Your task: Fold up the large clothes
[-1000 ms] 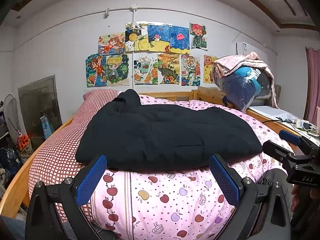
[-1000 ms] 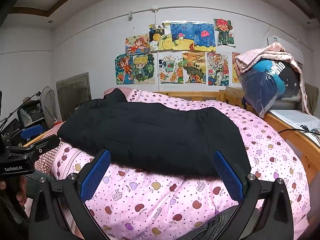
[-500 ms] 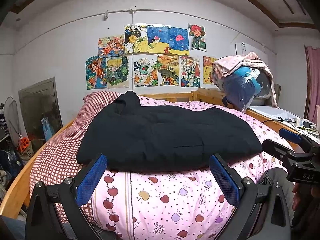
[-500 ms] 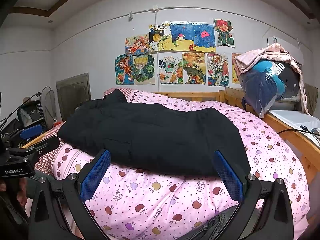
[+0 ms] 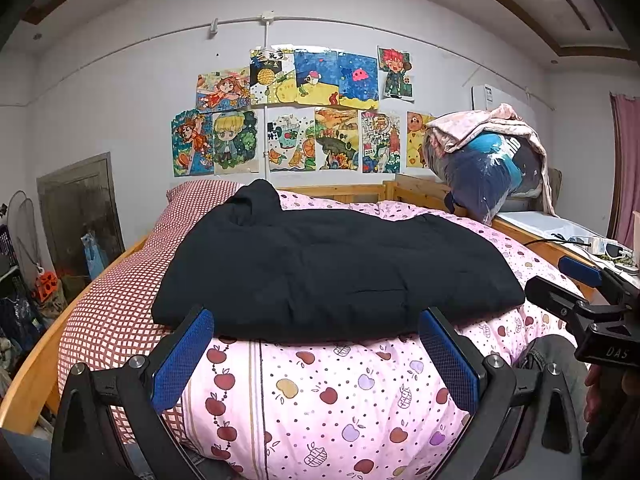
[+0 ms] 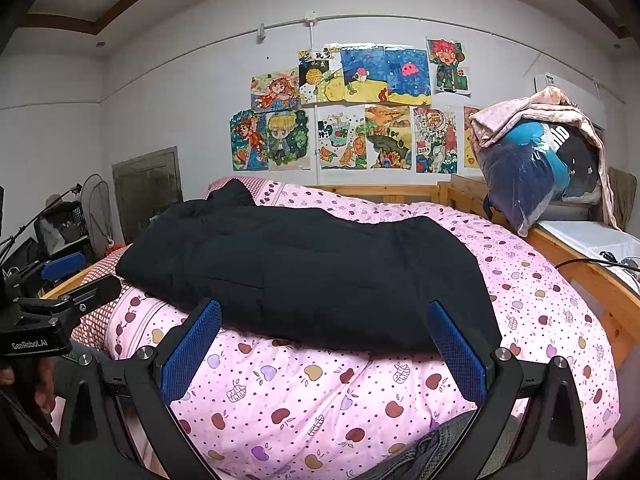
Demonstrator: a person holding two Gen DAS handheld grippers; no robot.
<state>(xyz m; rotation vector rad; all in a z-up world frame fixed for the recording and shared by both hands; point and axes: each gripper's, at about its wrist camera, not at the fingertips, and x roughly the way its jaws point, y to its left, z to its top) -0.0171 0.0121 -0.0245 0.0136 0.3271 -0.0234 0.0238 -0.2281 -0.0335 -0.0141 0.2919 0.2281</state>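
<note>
A large black padded jacket (image 5: 332, 268) lies folded lengthwise on the pink apple-print quilt (image 5: 320, 392), hood end toward the headboard. From the right wrist the same jacket (image 6: 304, 268) spans the bed's middle. My left gripper (image 5: 316, 344) is open, held just short of the jacket's near hem, with nothing between its blue pads. Likewise open and holding nothing, my right gripper (image 6: 324, 340) hovers before the hem's right part. Each gripper shows at the edge of the other's view: the right gripper (image 5: 580, 300) and the left gripper (image 6: 60, 300).
A red-checked sheet (image 5: 116, 304) covers the bed's left side inside a wooden frame (image 5: 28, 384). A bagged bundle under a pink blanket (image 5: 488, 160) sits on the right ledge, with cables (image 5: 592, 244) beyond. Drawings (image 5: 296, 120) cover the wall. Clutter and a fan (image 6: 96, 208) stand at the left.
Nothing has moved apart from a slight camera drift; the jacket lies as before and both grippers stay open.
</note>
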